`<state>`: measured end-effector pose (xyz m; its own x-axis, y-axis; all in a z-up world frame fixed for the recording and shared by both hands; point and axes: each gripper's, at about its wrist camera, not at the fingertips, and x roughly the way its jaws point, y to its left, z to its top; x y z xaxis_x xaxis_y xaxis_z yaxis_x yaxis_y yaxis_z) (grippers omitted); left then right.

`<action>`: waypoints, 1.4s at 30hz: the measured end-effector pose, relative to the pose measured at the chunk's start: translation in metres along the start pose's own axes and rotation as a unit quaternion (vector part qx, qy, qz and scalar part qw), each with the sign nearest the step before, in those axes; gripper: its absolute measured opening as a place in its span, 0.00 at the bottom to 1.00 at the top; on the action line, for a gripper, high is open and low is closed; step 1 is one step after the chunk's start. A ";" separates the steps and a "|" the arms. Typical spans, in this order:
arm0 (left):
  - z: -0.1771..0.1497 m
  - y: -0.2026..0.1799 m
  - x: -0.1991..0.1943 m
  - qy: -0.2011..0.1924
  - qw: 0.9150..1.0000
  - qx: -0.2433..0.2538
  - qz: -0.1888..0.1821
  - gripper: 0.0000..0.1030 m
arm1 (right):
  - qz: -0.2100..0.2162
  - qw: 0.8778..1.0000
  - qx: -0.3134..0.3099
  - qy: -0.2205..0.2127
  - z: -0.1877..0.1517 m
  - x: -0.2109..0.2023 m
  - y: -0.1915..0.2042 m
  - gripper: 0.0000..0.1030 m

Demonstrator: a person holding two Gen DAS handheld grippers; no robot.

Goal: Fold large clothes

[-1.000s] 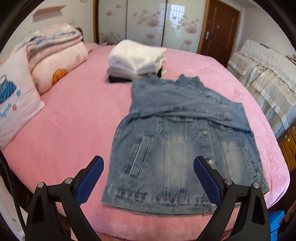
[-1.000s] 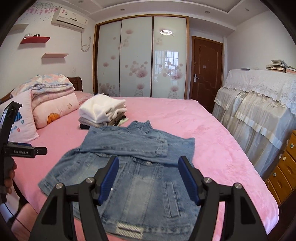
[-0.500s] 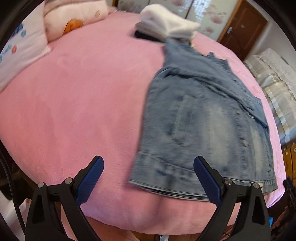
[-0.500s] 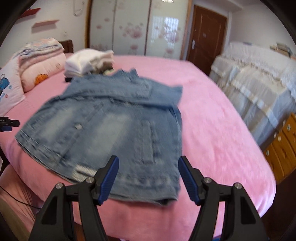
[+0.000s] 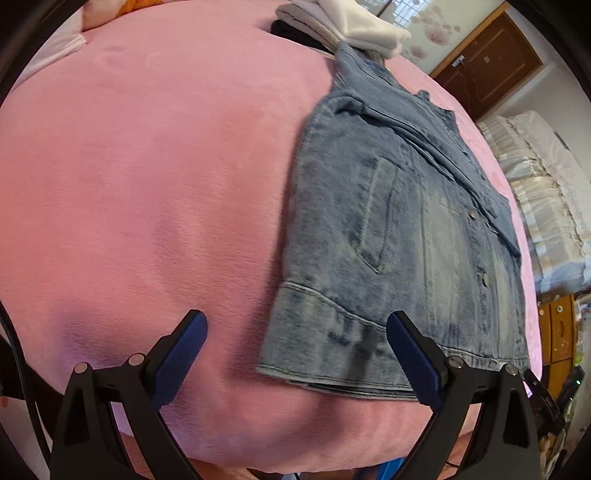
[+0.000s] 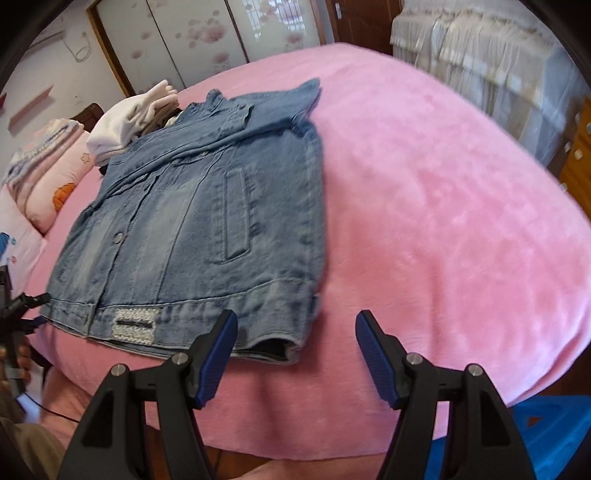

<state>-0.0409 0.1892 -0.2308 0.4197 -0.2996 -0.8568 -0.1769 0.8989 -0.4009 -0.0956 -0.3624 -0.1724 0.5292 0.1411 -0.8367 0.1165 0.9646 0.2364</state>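
A blue denim jacket (image 5: pixel 399 229) (image 6: pixel 207 206) lies flat on the pink bed (image 5: pixel 147 184) (image 6: pixel 443 203), sleeves folded across its chest and hem toward me. My left gripper (image 5: pixel 295 326) hangs open just above the hem's left corner, which sits between its blue pads. My right gripper (image 6: pixel 295 325) is open over the hem's right corner, its left pad above the denim and its right pad over bare blanket. Neither gripper touches the cloth. The left gripper's black frame (image 6: pixel 11 314) shows at the left edge of the right wrist view.
A stack of folded white and grey clothes (image 5: pixel 351 22) (image 6: pixel 136 118) sits behind the jacket's collar. Pillows and a folded quilt (image 6: pixel 40 166) lie at the bed's head. A lace-covered cabinet (image 6: pixel 480 55) and wooden drawers (image 5: pixel 557 332) stand to the right. A blue object (image 6: pixel 546 435) lies on the floor.
Both grippers have dropped and tilted downward toward the jacket's hem, each now close over one bottom corner. The jacket has not moved, and both grippers stay open.
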 end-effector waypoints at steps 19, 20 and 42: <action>-0.004 -0.015 0.019 0.016 1.000 0.010 -0.020 0.94 | 0.062 0.994 0.083 0.035 -0.007 0.030 -0.006 0.53; -0.004 -0.015 0.019 0.017 1.000 0.010 -0.019 0.94 | 0.062 0.994 0.083 0.036 -0.007 0.031 -0.005 0.53; 0.107 -0.081 -0.037 -0.013 0.986 -0.114 -0.123 0.09 | 0.100 0.988 -0.038 -0.115 0.130 -0.034 0.068 0.19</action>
<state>0.0527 0.1618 -0.1319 0.4975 -0.4876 -0.7174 -0.2613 0.7043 -0.6600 0.0037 -0.3306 -0.0633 0.7135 0.2848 -0.6401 -0.0686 0.9377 0.3407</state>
